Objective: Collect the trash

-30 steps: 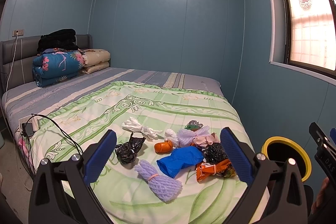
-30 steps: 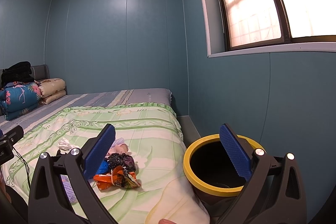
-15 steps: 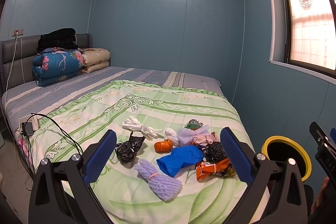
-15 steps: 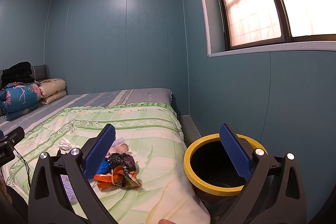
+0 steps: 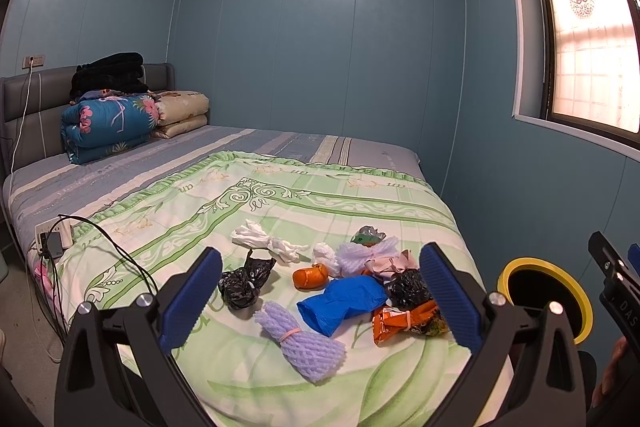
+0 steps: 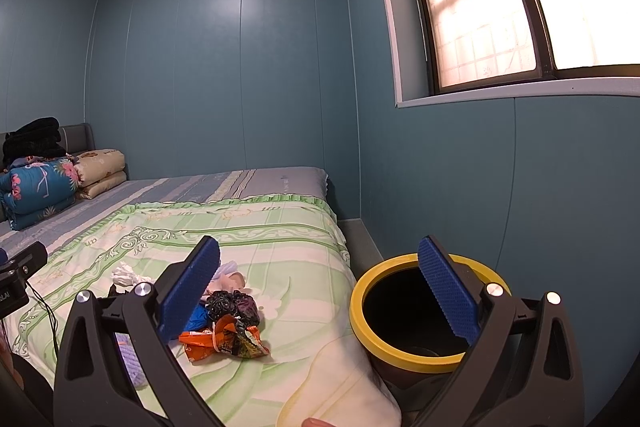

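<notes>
Trash lies heaped on the green quilt (image 5: 280,211) between and beyond the left gripper (image 5: 320,287) fingers, spread wide and empty: purple foam net (image 5: 304,343), blue bag (image 5: 344,301), black bag (image 5: 242,285), orange wrapper (image 5: 404,321). Right gripper (image 6: 318,291) fingers likewise gape empty; the yellow-rimmed bin (image 6: 384,341) sits behind the right-hand finger, the wrapper (image 6: 224,341) beside the left-hand one.

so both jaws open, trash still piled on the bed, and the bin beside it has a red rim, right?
Not quite: the bin has a yellow rim, clear in the right wrist view. The rest holds: both the left gripper and right gripper have their jaws open, and the trash is piled on the bed.
</notes>
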A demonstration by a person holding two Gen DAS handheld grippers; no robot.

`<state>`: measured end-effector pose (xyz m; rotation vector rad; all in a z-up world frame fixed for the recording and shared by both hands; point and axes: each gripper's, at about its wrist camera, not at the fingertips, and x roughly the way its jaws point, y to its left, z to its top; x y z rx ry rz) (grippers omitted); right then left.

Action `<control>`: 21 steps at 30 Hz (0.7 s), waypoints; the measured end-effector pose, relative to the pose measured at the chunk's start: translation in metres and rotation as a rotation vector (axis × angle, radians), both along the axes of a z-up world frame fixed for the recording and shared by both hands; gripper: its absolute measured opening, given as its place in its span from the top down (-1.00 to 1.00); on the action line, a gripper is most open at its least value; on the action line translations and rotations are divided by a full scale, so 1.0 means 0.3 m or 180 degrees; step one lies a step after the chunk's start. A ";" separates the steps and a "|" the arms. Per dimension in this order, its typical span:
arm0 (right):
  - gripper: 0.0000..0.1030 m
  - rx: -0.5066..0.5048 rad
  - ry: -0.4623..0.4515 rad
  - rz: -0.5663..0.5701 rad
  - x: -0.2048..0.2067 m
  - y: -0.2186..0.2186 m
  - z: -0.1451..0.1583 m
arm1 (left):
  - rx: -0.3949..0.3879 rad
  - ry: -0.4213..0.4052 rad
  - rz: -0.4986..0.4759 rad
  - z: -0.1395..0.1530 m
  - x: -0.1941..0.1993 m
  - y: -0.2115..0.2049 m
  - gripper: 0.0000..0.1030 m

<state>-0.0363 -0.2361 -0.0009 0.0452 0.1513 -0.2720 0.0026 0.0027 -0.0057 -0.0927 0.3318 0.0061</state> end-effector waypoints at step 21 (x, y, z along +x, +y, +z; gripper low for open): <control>-0.84 0.0172 0.0126 0.0587 0.058 -0.003 -0.039 | 0.0002 0.0099 -0.0015 -0.014 0.061 0.029 -0.85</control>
